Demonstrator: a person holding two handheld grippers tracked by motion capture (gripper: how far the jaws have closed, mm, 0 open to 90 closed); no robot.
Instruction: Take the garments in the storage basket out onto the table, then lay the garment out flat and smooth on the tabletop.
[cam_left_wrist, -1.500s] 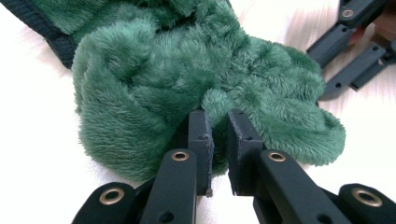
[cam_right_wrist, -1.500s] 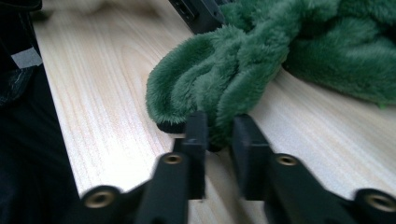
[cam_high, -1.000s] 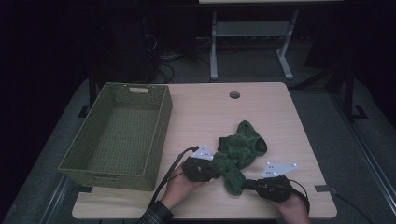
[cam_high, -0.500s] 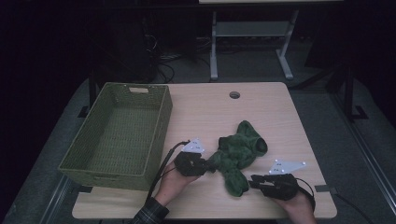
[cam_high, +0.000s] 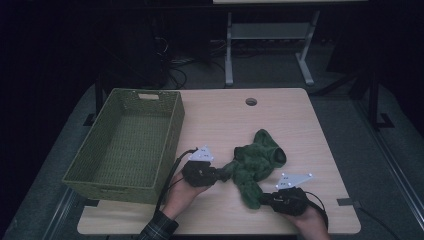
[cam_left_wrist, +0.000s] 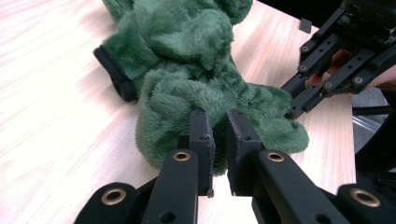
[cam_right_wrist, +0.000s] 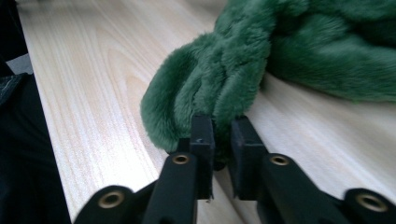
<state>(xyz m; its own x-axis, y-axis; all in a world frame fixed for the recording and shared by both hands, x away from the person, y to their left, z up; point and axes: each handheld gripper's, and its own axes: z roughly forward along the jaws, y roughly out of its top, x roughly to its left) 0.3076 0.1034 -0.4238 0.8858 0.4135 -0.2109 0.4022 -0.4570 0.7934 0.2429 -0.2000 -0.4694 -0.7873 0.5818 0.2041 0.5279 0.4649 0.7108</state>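
At the near edge of the table (cam_high: 310, 125), your two hands come in from below, each one with a gripper. Your right gripper (cam_high: 265, 199) is nearest, and its jaws have just been closing; now they stand narrow and pinch a fold of the green fleece garment (cam_high: 255, 162) at its near end. In the right gripper view you see the pile squeezed between the two black pads (cam_right_wrist: 201, 133). A little farther and to the left, your left gripper (cam_high: 218, 175) is also narrow, and it holds the left end of the same garment; the left gripper view shows the fleece bunched in the small gap of the jaws.

The garment itself lies crumpled on the right half of the table, between the two grippers, and its far part with a dark cuff (cam_left_wrist: 114, 77) rests flat on the wood. It looks not lifted yet.

Farther to the left stands the green woven basket (cam_high: 172, 125), with nothing inside that you can see. So I judge the grasp on both ends is done. What is left is probably to raise the garment, maybe to fold or straighten it, and to bring it to the basket.
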